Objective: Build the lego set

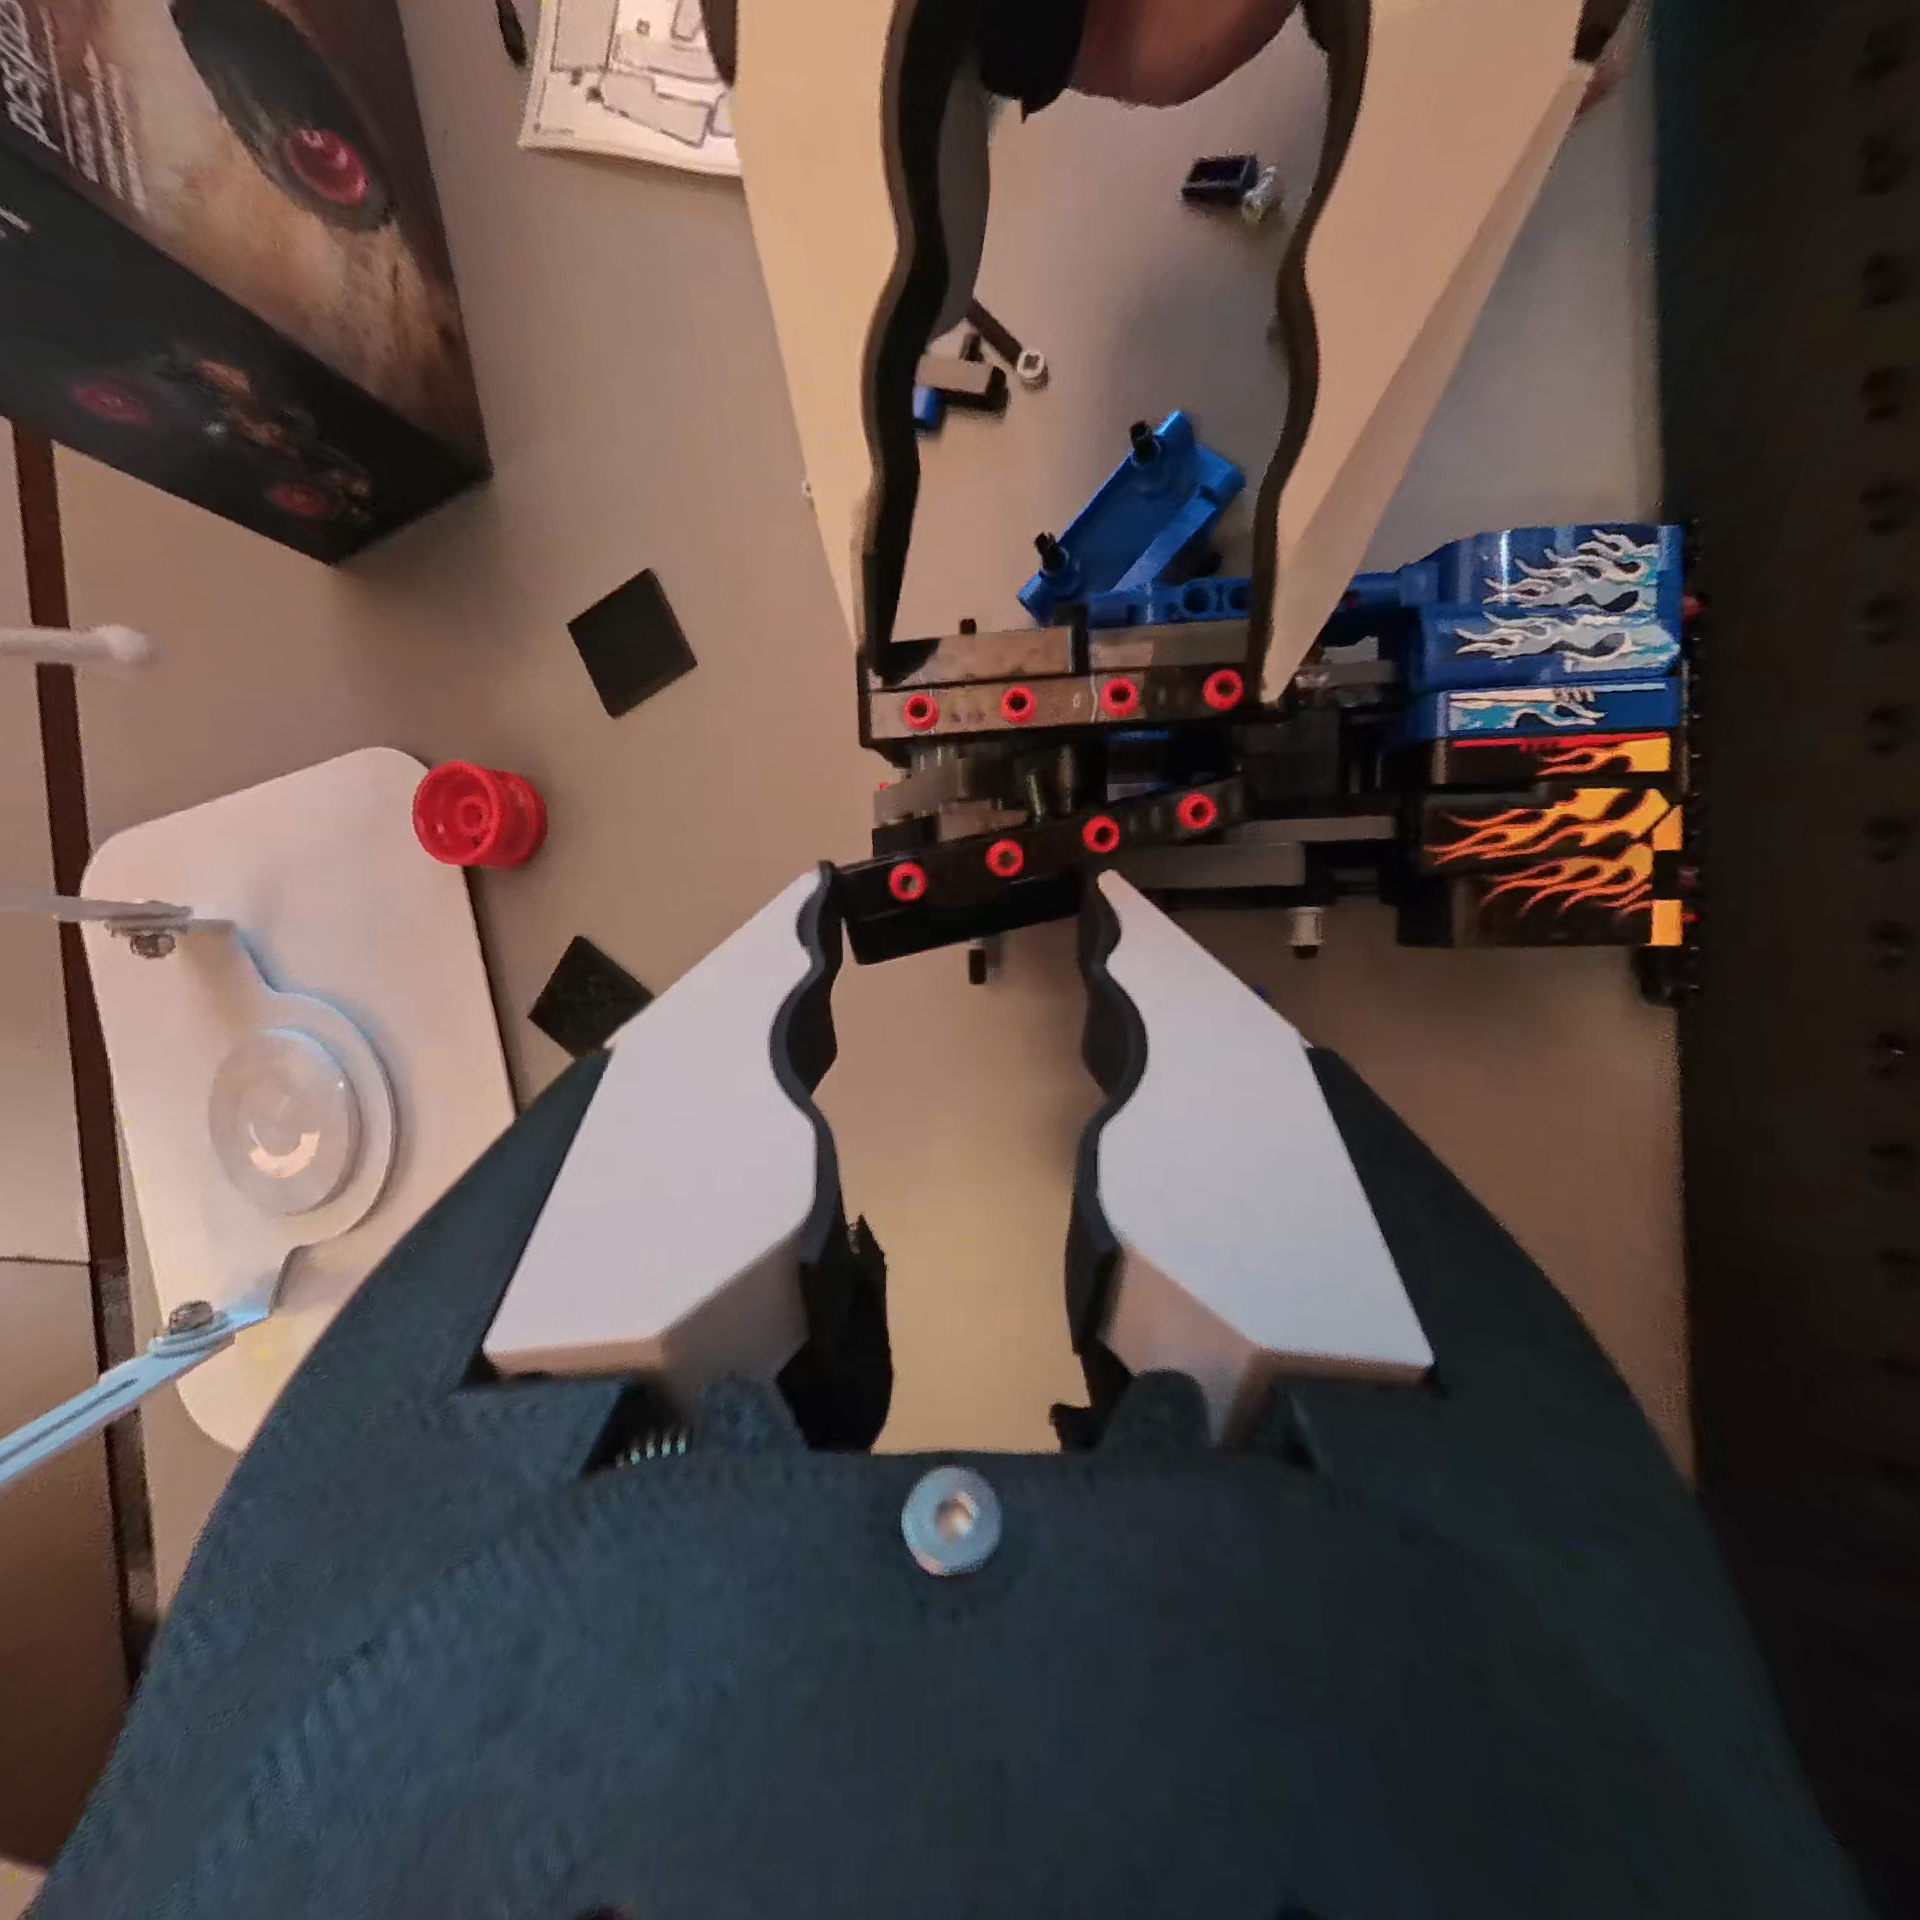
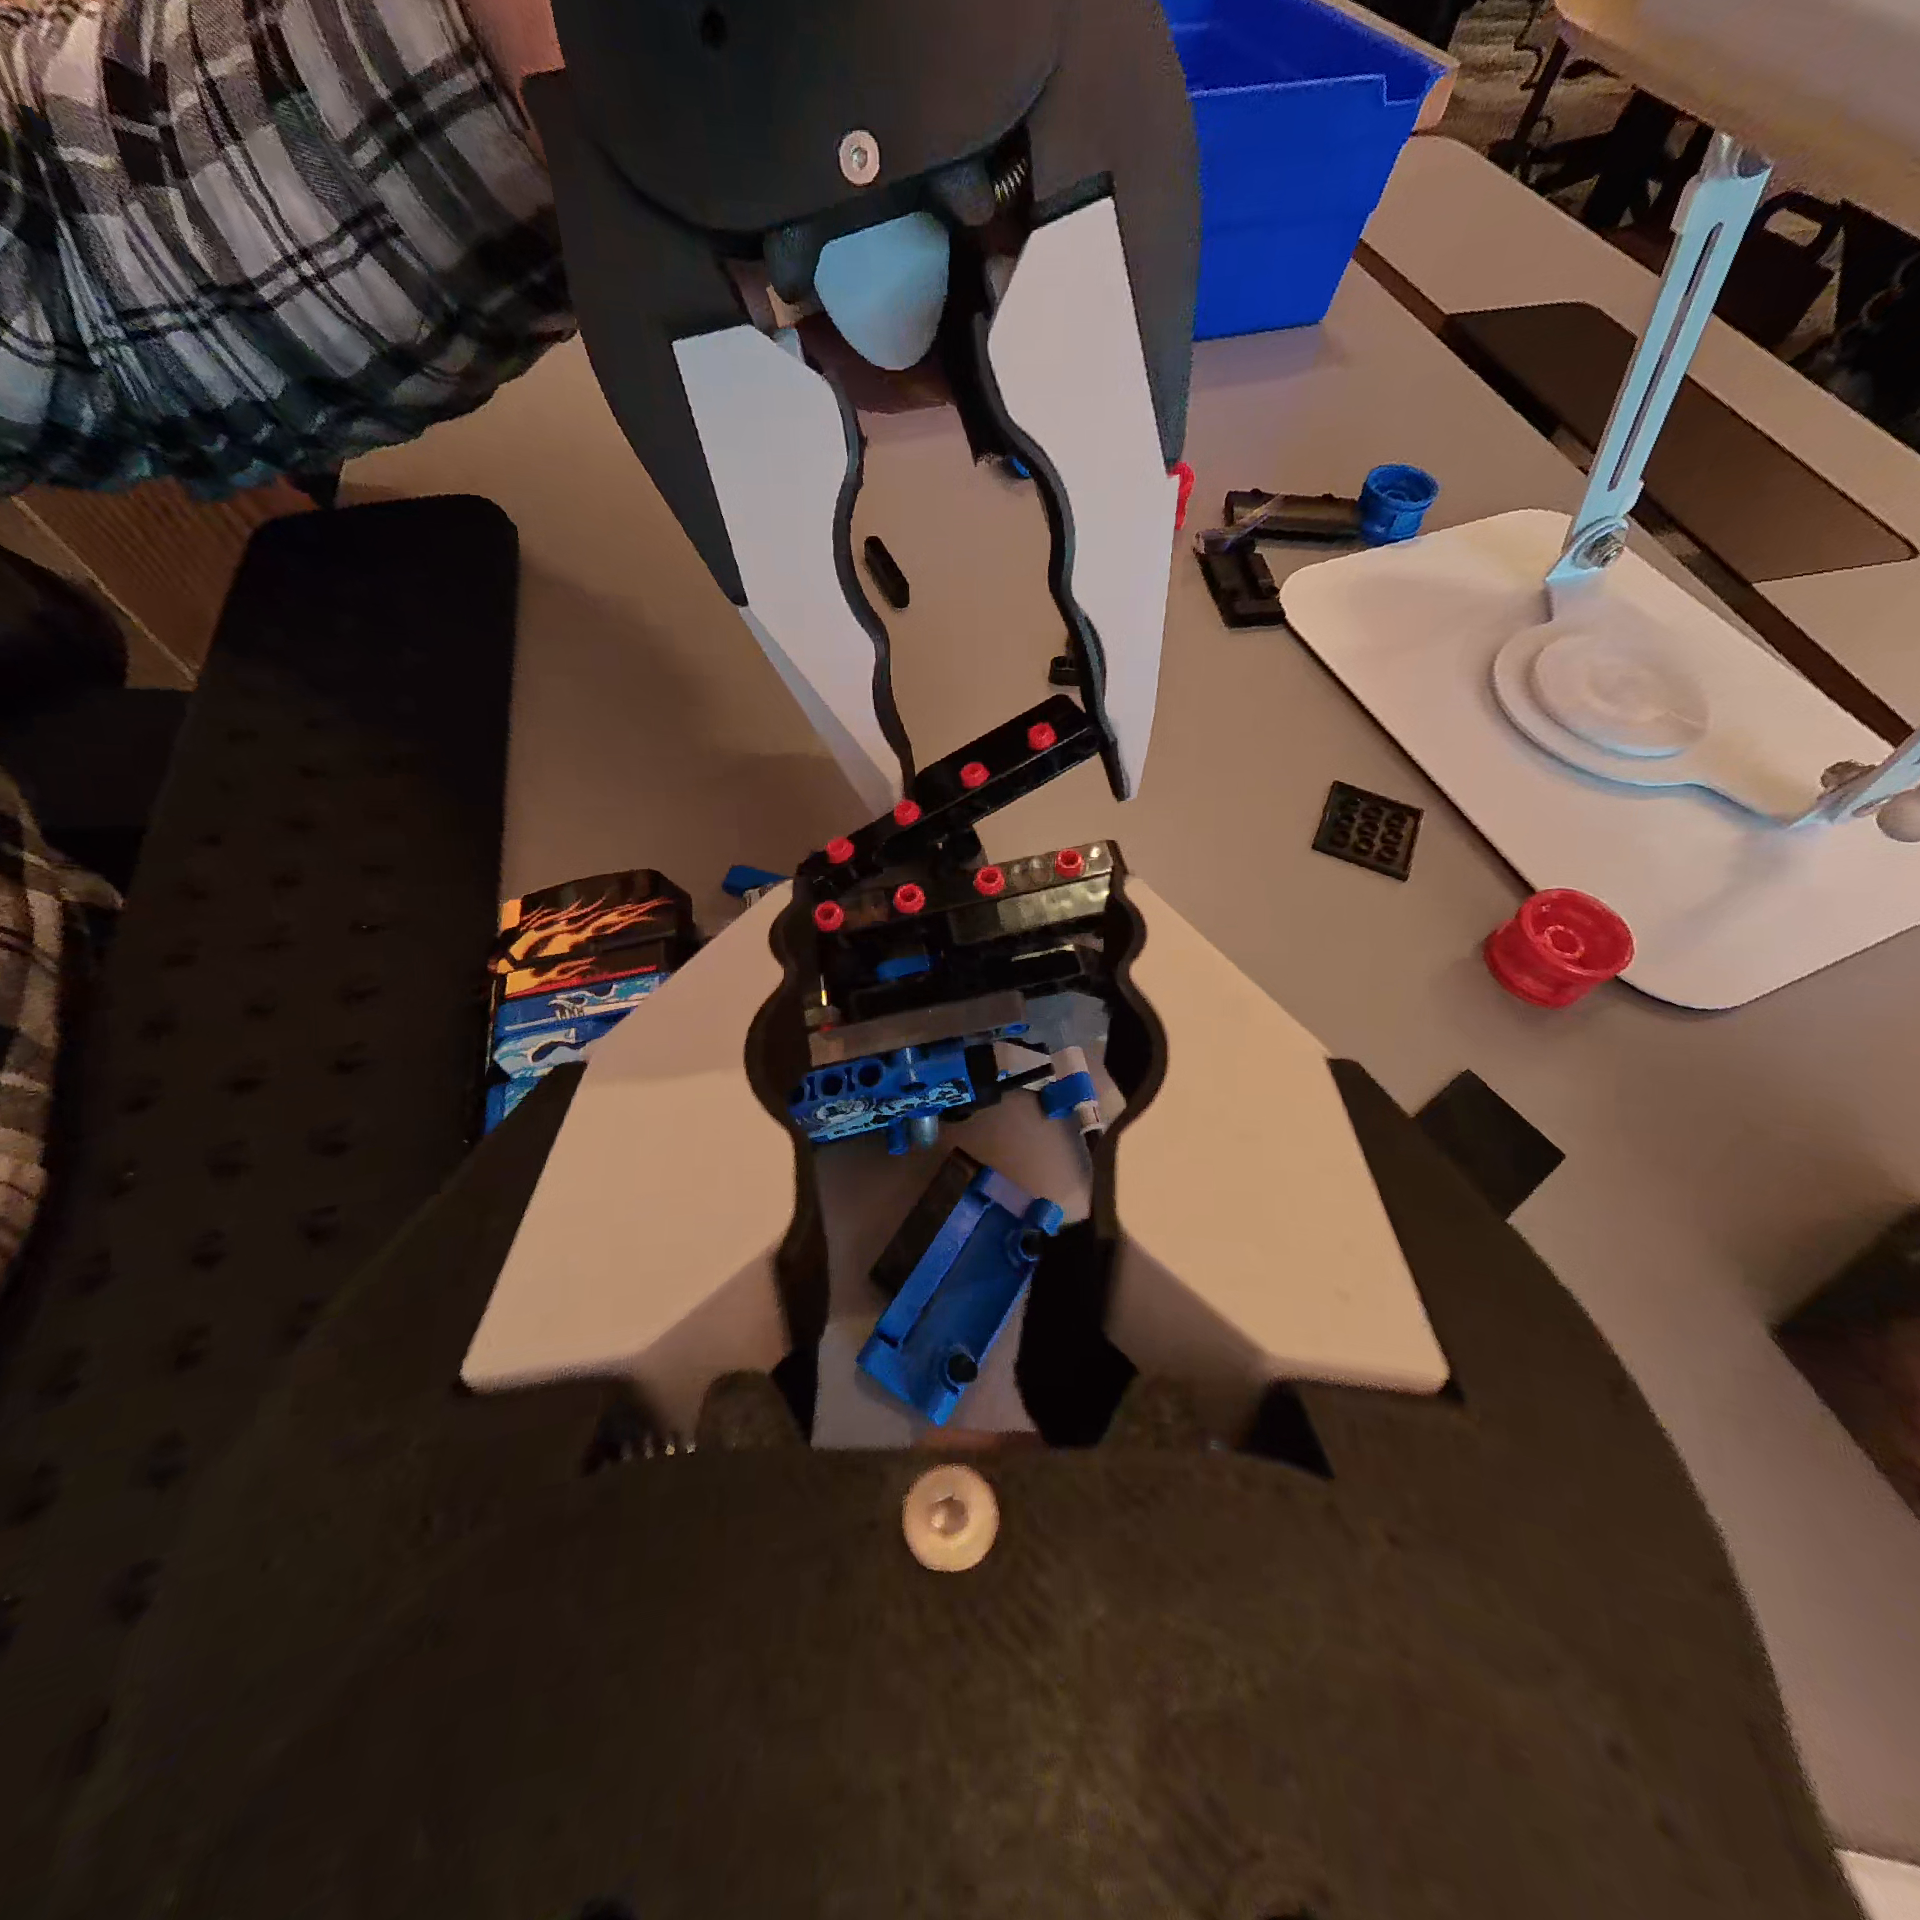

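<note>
A blue and black lego vehicle with flame stickers (image 1: 1548, 727) lies on the grey table; it also shows in the right wrist view (image 2: 582, 966). My right gripper (image 2: 961, 914) is shut on the vehicle's black frame, along a beam with red pins (image 2: 987, 881); it enters the left wrist view from the top (image 1: 1070, 665). My left gripper (image 1: 961, 904) is shut on the end of a second black beam with red pins (image 1: 1049, 844). This beam (image 2: 977, 769) sits tilted, its far end against the frame. The left gripper (image 2: 1008, 774) comes from the top in the right wrist view.
A loose blue piece (image 2: 956, 1299) lies under my right gripper. A red wheel hub (image 1: 478, 816), black tiles (image 1: 632, 642) and a white stand base (image 1: 301, 1039) sit to the side. A set box (image 1: 208, 260), blue bin (image 2: 1299, 156) and black foam pad (image 2: 312, 935) border the area.
</note>
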A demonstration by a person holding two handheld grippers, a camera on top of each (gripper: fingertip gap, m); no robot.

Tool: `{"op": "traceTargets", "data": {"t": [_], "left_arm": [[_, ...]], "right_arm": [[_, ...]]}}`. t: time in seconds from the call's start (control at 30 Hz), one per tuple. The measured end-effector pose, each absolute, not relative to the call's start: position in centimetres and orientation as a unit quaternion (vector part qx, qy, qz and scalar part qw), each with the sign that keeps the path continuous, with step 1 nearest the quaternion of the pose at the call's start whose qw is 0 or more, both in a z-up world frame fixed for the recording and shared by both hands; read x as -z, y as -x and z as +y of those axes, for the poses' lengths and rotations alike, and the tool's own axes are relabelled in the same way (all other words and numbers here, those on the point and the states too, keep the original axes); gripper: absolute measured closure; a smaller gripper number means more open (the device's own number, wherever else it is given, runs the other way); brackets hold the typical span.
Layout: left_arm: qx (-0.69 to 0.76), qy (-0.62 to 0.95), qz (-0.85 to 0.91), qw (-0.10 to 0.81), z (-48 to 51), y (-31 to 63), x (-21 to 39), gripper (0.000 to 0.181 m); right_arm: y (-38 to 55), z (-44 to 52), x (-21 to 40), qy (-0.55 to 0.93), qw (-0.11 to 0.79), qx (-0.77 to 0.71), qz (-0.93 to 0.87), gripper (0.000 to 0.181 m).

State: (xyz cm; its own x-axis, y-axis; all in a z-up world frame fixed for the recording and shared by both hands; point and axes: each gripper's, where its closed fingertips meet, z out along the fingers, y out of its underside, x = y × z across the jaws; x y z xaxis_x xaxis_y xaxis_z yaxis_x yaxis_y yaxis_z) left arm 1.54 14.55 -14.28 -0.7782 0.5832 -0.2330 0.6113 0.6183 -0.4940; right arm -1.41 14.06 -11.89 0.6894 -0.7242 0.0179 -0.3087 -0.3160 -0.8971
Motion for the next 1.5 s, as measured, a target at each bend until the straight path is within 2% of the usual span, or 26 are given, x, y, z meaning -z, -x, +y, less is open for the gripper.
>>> {"op": "traceTargets", "data": {"t": [0.17, 0.43, 1.5], "left_arm": [[0.334, -0.344, 0.877, 0.021, 14.5, -1.4, 14.2, 0.137], [0.414, -0.343, 0.843, -0.034, 14.4, -1.2, 13.8, 0.138], [0.427, -0.349, 0.823, -0.136, 14.5, 0.0, 13.9, 0.138]], "right_arm": [[1.4, 13.2, 11.8, 0.776, 0.488, 0.212, 0.339, 0.122], [1.6, 13.4, 12.6, 0.780, 0.487, 0.209, 0.332, 0.127], [1.5, 13.4, 13.2, 0.780, 0.494, 0.209, 0.324, 0.132]]}}
